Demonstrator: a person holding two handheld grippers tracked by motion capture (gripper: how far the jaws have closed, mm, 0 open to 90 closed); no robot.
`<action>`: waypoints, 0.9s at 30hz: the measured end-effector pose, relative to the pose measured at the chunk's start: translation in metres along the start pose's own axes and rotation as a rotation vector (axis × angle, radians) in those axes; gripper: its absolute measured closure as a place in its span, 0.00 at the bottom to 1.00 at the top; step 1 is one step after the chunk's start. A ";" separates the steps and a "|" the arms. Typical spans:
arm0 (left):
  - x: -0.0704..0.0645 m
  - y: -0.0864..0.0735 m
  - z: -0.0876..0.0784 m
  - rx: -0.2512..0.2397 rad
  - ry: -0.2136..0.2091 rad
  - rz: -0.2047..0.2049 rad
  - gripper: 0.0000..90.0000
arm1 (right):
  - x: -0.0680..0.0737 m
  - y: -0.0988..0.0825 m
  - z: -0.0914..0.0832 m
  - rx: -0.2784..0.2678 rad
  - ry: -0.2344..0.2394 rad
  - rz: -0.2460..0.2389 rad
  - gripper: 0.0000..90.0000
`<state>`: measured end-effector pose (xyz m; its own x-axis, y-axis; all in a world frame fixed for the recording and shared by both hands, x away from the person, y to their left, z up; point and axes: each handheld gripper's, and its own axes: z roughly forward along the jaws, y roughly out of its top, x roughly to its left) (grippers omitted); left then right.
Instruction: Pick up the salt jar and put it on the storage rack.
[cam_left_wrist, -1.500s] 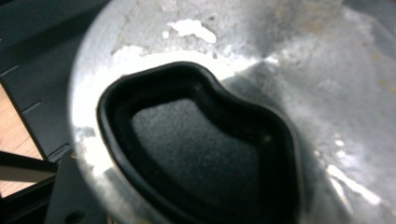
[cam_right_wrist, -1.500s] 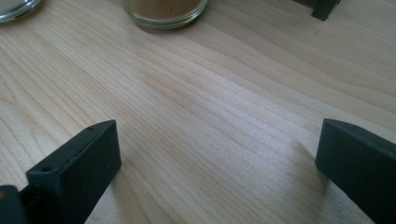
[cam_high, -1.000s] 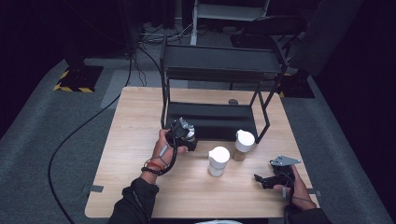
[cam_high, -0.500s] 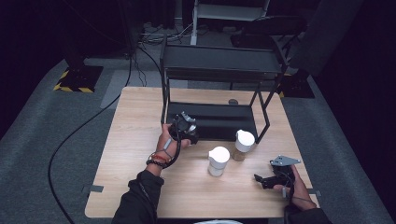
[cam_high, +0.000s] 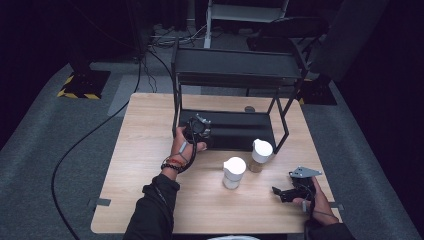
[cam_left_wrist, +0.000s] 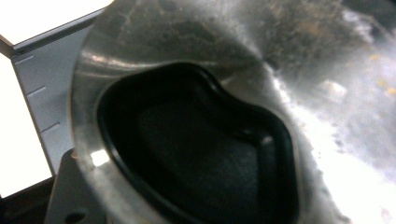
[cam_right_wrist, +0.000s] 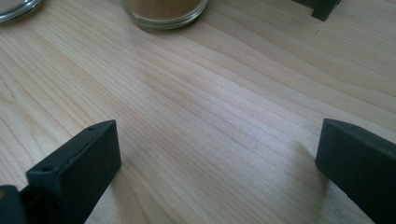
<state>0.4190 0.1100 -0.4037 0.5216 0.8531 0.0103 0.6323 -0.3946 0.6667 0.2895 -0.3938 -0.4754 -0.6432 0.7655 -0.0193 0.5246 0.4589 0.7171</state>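
Two white-lidded jars (cam_high: 234, 171) stand mid-table on the wooden table (cam_high: 140, 150), ringed by grey carpet and dark room. At twelve o'clock, a black rack (cam_high: 235, 75). Left gripper (cam_high: 196, 128) clenched on a shiny container (cam_left_wrist: 187, 93) at the rack's lower shelf; right gripper (cam_high: 292, 189) released, at four o'clock.

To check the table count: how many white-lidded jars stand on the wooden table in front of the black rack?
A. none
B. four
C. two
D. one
C: the high view shows one white-lidded jar and a second jar beside it, on the wooden table.
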 end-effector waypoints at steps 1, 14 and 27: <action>0.001 0.001 0.002 0.000 0.001 -0.006 0.34 | 0.000 0.000 0.000 0.000 0.000 0.000 0.00; 0.001 0.016 0.020 0.026 0.022 -0.023 0.34 | 0.000 0.000 0.000 -0.001 0.001 0.000 0.00; 0.005 0.017 0.029 0.025 0.025 -0.063 0.33 | 0.000 0.000 0.000 -0.001 0.000 0.000 0.00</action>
<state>0.4484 0.0977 -0.4139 0.4658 0.8848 -0.0120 0.6775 -0.3479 0.6480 0.2895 -0.3940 -0.4756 -0.6435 0.7652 -0.0191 0.5240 0.4585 0.7178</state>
